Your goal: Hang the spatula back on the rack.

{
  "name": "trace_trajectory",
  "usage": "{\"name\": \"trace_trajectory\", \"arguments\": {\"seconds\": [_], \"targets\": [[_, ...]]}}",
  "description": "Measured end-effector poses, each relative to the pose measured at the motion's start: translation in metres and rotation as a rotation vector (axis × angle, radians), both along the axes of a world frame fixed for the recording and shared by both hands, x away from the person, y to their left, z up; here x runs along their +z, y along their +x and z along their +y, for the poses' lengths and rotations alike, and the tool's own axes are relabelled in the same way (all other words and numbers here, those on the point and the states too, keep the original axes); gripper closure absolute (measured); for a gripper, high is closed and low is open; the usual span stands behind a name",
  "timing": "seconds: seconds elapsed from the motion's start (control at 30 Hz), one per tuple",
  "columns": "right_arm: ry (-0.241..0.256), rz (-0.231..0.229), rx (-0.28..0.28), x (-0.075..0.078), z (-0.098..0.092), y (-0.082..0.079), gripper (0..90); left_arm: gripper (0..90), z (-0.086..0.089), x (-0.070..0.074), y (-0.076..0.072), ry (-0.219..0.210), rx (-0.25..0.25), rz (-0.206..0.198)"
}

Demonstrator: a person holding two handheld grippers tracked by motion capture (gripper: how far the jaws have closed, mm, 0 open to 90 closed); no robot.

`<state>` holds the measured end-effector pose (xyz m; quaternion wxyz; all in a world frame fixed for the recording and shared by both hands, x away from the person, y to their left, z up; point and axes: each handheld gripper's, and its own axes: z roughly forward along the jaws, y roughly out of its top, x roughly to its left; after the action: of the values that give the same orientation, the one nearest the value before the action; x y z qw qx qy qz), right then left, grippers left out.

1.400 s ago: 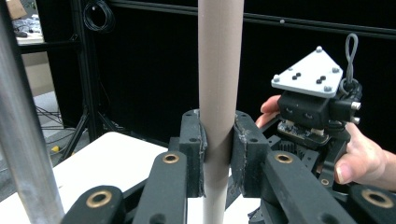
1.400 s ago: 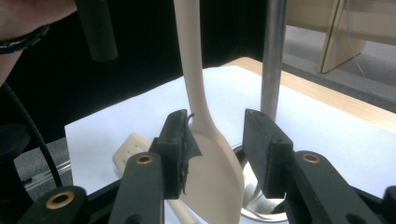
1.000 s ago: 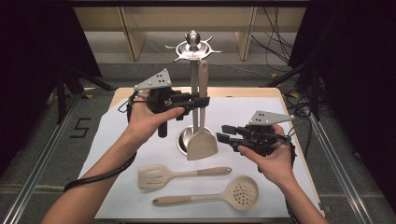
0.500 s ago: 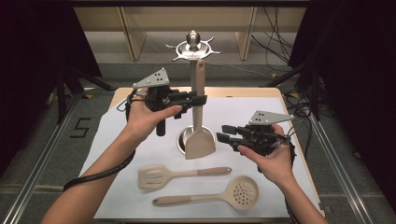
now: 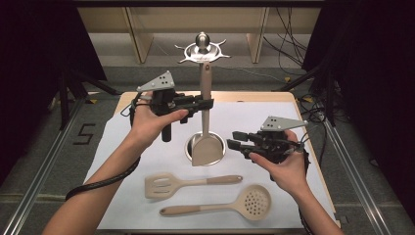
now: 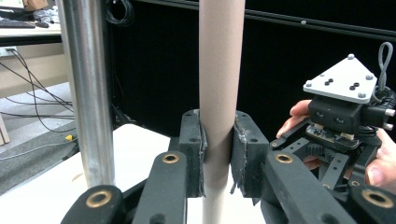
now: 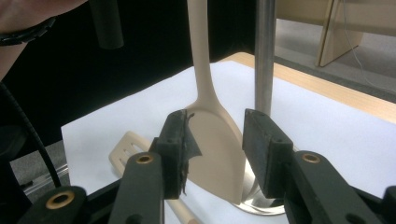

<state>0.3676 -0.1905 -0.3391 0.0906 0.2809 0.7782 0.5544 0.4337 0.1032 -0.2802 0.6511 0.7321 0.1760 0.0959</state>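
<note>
Two jaws of left gripper [image 5: 208, 104] clamp handle of solid spatula [image 5: 206, 149], upright beside steel rack pole [image 6: 88, 88], blade over round rack base [image 5: 188, 147]. Right gripper [image 5: 232, 142] open, empty, just beside blade. Slotted spatula [image 5: 164, 185], perforated spoon [image 5: 254, 201] flat on white paper [image 5: 122, 161] nearer person.
</note>
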Motion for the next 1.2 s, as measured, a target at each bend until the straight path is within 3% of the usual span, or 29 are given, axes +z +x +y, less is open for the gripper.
{"name": "trace_trajectory", "arguments": {"seconds": [0.27,0.3,0.33,0.43,0.5,0.53,0.7,0.73,0.77,0.9,0.93,0.97,1.0,1.1,1.13,1.2], "targets": [[-0.035,0.012,-0.037,-0.003,-0.002,0.000,62.0,75.1,0.002,-0.001,0.000,0.003,0.014,-0.015],[-0.052,0.032,-0.062,-0.003,-0.002,-0.002,62.6,74.9,0.002,-0.001,-0.001,0.004,0.021,-0.020],[-0.063,-0.001,-0.063,-0.005,-0.003,0.000,62.9,74.6,0.003,-0.001,-0.002,0.001,0.028,-0.016],[-0.057,0.032,-0.072,-0.008,-0.004,-0.001,64.0,65.8,0.008,0.000,-0.005,-0.004,0.047,-0.043],[-0.063,0.026,-0.081,-0.010,-0.007,0.000,64.1,57.7,0.011,0.000,-0.014,-0.032,0.075,0.002],[-0.045,0.056,-0.097,-0.012,-0.007,-0.003,64.1,55.1,0.014,0.001,-0.017,-0.029,0.085,-0.009],[-0.053,0.048,-0.117,-0.017,-0.017,0.001,64.1,50.3,0.030,0.004,-0.024,-0.046,0.141,-0.047],[-0.056,0.072,-0.138,-0.017,-0.020,-0.001,64.1,50.9,0.033,0.005,-0.024,-0.048,0.153,-0.053],[-0.047,0.048,-0.135,-0.019,-0.021,0.001,64.1,52.6,0.035,0.006,-0.025,-0.053,0.168,-0.057],[-0.054,0.058,-0.168,-0.019,-0.028,0.001,65.1,64.2,0.041,0.009,-0.026,-0.078,0.218,-0.049],[-0.035,0.071,-0.183,-0.020,-0.028,0.000,65.2,66.4,0.041,0.011,-0.026,-0.080,0.227,-0.054],[-0.049,0.050,-0.180,-0.020,-0.031,0.002,65.3,68.5,0.041,0.012,-0.027,-0.082,0.243,-0.060],[-0.034,0.069,-0.194,-0.021,-0.030,0.000,65.6,71.6,0.042,0.013,-0.028,-0.085,0.257,-0.069],[-0.046,0.043,-0.195,-0.022,-0.035,0.002,66.2,79.0,0.042,0.015,-0.028,-0.101,0.278,-0.067],[-0.040,0.067,-0.202,-0.021,-0.036,0.001,66.5,81.1,0.042,0.016,-0.028,-0.103,0.283,-0.062],[-0.051,0.058,-0.226,-0.021,-0.038,0.001,67.3,84.9,0.043,0.018,-0.028,-0.111,0.295,-0.053]]}}
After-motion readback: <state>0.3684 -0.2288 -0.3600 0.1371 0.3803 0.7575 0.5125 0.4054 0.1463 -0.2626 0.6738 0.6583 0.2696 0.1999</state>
